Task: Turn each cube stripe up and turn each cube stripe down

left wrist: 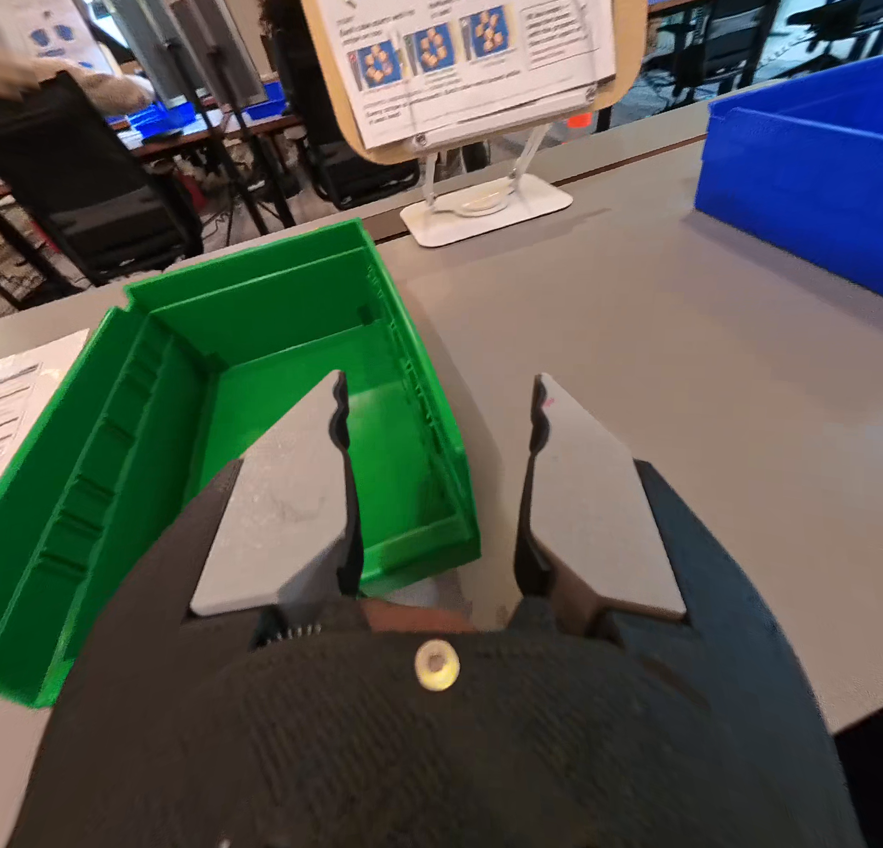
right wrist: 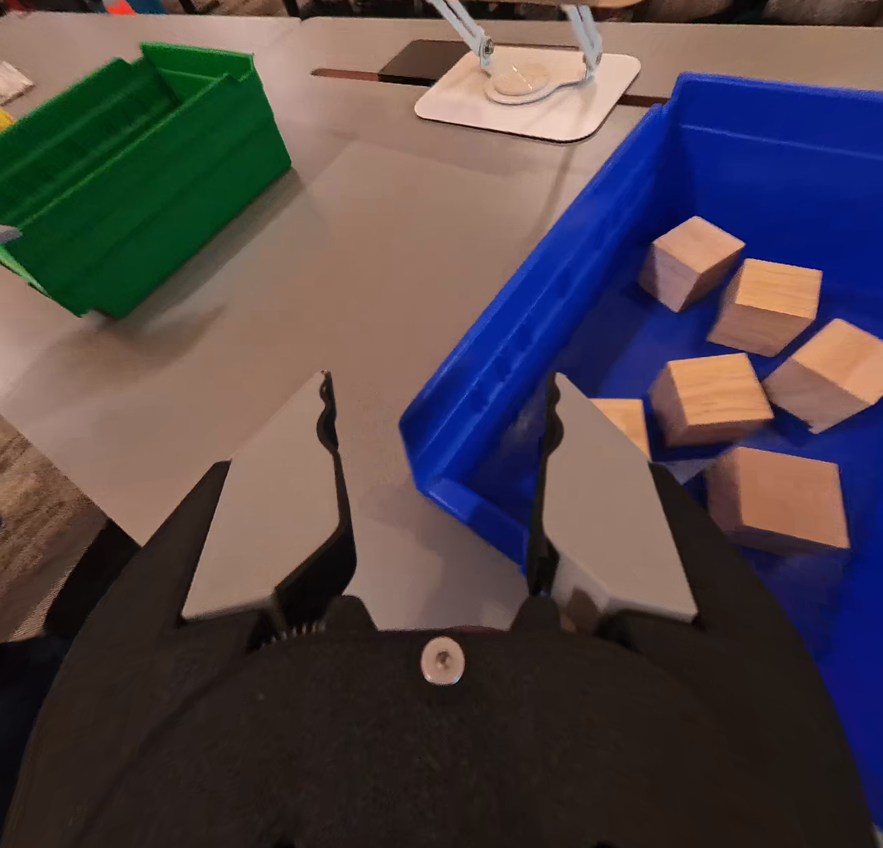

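Several plain wooden cubes lie in a blue bin at the right in the right wrist view; no stripe shows on their visible faces. My right gripper is open and empty, above the bin's near left corner, with its right finger over the bin's inside. One cube is partly hidden behind that finger. My left gripper is open and empty, held over the right wall of a green bin that holds nothing I can see.
A white stand carrying a board with printed sheets stands at the back of the grey table. The blue bin is at the far right in the left wrist view. Papers lie left of the green bin.
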Action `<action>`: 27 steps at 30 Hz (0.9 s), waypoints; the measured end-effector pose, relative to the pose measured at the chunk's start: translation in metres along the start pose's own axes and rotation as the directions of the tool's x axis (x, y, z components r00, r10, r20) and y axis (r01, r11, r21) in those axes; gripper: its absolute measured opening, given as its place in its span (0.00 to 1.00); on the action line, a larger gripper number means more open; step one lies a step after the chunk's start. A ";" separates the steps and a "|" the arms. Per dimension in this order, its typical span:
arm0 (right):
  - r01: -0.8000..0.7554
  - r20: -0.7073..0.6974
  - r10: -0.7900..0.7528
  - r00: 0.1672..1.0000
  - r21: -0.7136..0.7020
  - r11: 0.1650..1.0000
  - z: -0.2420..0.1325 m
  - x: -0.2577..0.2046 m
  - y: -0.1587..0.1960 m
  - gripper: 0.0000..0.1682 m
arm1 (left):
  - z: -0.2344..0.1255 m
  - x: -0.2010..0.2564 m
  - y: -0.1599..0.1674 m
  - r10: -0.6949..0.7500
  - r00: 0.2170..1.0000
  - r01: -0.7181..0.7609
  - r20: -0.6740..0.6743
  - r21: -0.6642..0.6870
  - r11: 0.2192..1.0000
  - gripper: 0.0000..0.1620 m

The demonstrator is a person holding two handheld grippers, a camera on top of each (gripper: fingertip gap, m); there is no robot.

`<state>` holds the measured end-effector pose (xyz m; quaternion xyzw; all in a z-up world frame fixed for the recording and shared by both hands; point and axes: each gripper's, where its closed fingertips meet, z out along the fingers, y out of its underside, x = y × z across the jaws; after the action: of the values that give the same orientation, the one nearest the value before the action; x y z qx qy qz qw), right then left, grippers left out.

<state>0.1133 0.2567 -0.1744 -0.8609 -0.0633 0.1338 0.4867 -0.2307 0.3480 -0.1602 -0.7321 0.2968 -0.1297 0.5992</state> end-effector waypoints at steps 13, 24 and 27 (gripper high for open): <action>0.309 -0.396 -0.397 0.828 -0.269 0.912 0.036 0.018 0.047 0.12 | 0.030 -0.020 0.052 0.213 0.947 -0.174 0.241 -0.175 0.969 0.03; 0.350 -0.289 -0.425 0.858 -0.276 0.895 0.065 -0.060 0.046 0.13 | -0.041 -0.092 -0.005 -0.108 0.977 0.103 0.183 0.035 0.994 0.02; 0.381 -0.248 -0.450 0.858 -0.279 0.881 0.088 -0.109 0.041 0.14 | -0.070 -0.103 -0.031 -0.120 0.970 0.094 0.213 0.125 0.988 0.02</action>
<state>-0.0172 0.2817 -0.2347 -0.8852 -0.1871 -0.1174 0.4095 -0.3415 0.3562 -0.0963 -0.7214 0.1810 -0.0969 0.6614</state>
